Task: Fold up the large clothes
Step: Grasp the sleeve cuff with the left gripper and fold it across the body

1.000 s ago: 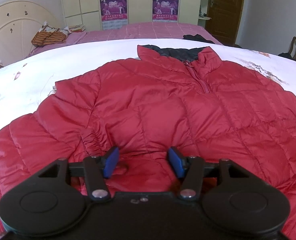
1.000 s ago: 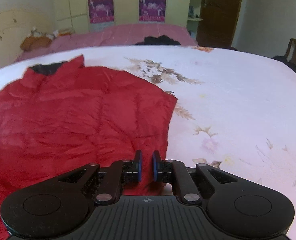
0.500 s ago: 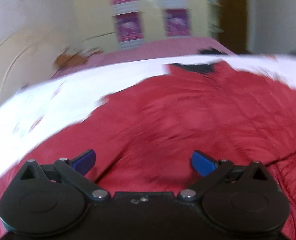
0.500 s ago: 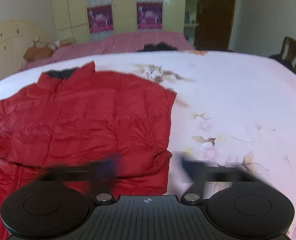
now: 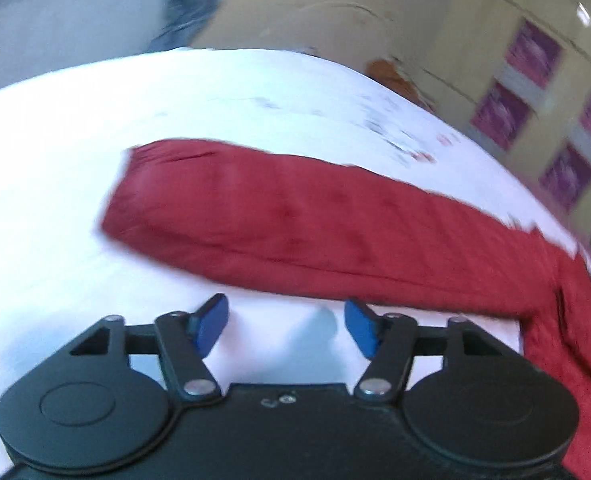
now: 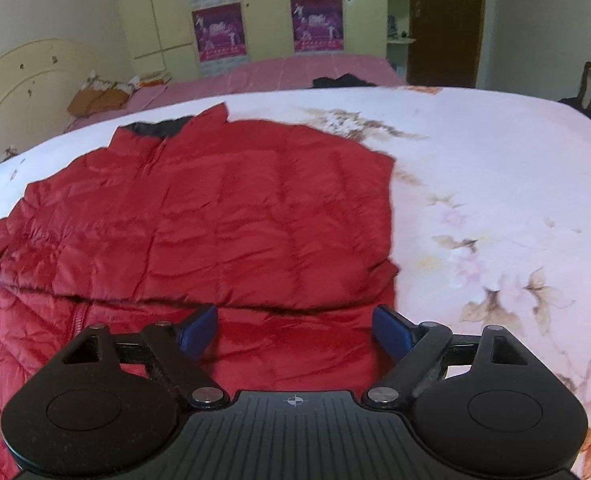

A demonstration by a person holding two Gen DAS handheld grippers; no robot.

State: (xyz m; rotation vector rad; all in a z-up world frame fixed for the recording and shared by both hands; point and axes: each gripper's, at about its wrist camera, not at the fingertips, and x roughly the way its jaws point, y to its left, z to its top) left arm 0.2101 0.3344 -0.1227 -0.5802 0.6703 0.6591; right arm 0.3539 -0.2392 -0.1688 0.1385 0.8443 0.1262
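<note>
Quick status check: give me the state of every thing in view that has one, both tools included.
Left tool: open, holding nothing, over the bed sheet.
Right tool: open, holding nothing, over the jacket.
Red jacket: flat on the bed, zipped; right side folded in.
Left sleeve: stretched out on the sheet, unfolded.
Brown door: shut.

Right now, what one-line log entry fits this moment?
stage: mid-fold | red jacket: flat on bed, hem folded up | sleeve: stretched out sideways | left gripper: open, over sheet | right gripper: open, above hem
</note>
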